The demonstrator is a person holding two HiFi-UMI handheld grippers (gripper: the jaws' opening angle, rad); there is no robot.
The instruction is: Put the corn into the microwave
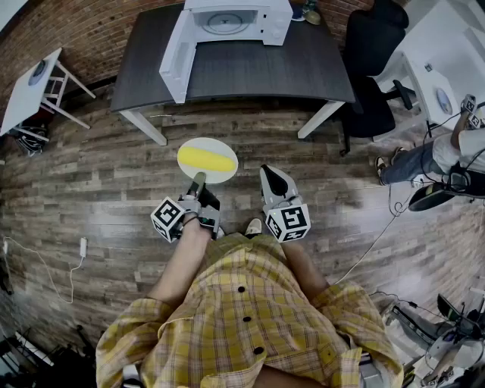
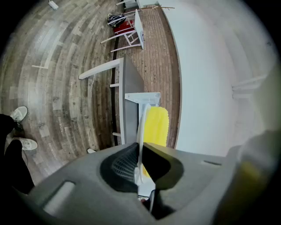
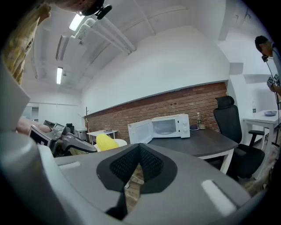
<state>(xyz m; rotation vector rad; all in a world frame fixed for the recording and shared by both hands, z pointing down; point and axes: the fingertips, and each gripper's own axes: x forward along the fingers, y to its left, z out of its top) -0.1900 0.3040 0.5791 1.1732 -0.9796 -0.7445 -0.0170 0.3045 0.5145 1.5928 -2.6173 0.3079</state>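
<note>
The plate [image 2: 141, 125] is pinched by its near rim between the fingers [image 2: 124, 166] of the left gripper [image 1: 198, 180]. The corn [image 1: 206, 158] is carried on the plate, just past those fingers, with its long side lying across them. The right gripper [image 1: 268, 171] is held beside it, fingers pressed together on nothing. The microwave [image 1: 227, 18] is set straight ahead and well apart, on the dark surface [image 1: 265, 72], with its door [image 1: 174, 53] swung open. The left gripper is likely the one to carry the corn forward.
</note>
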